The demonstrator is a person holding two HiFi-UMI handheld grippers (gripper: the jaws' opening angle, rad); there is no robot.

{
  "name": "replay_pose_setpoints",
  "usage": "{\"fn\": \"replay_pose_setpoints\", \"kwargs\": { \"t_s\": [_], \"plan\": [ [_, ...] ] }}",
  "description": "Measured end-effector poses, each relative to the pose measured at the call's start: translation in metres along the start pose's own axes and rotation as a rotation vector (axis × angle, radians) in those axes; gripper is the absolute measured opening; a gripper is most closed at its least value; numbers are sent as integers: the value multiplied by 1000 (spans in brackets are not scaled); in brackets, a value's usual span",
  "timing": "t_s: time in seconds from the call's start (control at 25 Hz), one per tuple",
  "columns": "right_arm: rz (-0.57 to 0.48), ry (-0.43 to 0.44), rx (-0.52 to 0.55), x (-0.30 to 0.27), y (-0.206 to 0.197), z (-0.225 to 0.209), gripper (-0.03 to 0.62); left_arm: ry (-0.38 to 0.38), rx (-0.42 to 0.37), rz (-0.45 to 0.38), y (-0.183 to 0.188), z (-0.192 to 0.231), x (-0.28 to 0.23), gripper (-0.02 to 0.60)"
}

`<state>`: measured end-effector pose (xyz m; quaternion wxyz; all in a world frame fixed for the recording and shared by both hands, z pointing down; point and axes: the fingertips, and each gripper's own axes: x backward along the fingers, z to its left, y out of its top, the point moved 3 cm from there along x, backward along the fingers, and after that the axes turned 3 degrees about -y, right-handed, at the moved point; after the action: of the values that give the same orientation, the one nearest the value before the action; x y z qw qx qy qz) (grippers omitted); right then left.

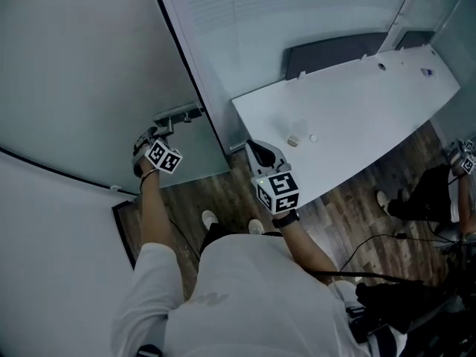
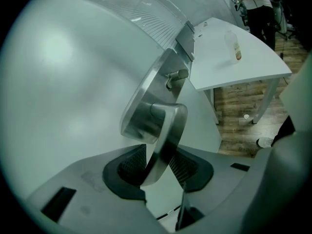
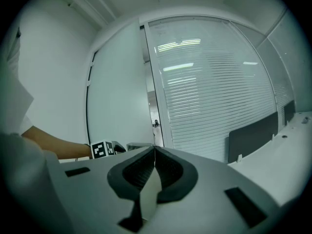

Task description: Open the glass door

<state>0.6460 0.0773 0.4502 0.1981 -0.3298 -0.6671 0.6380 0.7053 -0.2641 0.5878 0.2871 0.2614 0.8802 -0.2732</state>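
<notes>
The glass door (image 1: 82,73), where is it? asks the first.

On the left of the head view, says the second: a wide frosted pane with a dark edge, its foot over the wood-pattern floor (image 1: 190,199). In the right gripper view a narrow gap shows between that edge and the glass wall with blinds (image 3: 209,91).

And the left gripper (image 1: 158,132)?

It is at the door handle (image 2: 163,135), a metal lever on a round plate (image 2: 144,99). The lever runs down between the jaws, which stand apart around it. A pale sliver shows between the lever and one pad. Whether the other pad touches it, the view does not settle.

What about the right gripper (image 3: 154,152)?

Its jaws are pressed together, pad on pad. The person holds it in front of the body, well apart from the handle, by the near edge of the white table (image 1: 372,110), and it points toward the gap.

Anything on the table?

A small bottle (image 2: 235,45) is on it, well apart from both grippers. A dark panel (image 1: 335,50) rises along its far edge.

And the person?

A white shirt (image 1: 238,296), both arms reaching forward, the left to the door, the right beside it. A second person (image 1: 428,192) in dark clothes is at the far right of the head view, beyond the table.
</notes>
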Motion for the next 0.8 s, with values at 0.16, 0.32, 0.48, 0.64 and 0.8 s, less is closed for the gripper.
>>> {"fn": "replay_pose_setpoints", "kwargs": {
  "t_s": [0.16, 0.32, 0.48, 0.64, 0.8],
  "plan": [
    [-23, 20, -5, -7, 7, 20, 3, -11, -22, -14, -9, -10, 15, 115],
    [-47, 18, 12, -16, 13, 46, 5, -13, -13, -74, -18, -18, 30, 124],
    [-64, 0, 36, -27, 25, 71, 5, -20, -59, -121, -26, -28, 45, 126],
    [-76, -42, 54, -33, 33, 100, 5, -32, -116, -157, -29, -34, 52, 126],
    [-65, -90, 62, -19, 24, 129, 5, -17, -139, -212, -38, -41, 65, 126]
  ]
}}
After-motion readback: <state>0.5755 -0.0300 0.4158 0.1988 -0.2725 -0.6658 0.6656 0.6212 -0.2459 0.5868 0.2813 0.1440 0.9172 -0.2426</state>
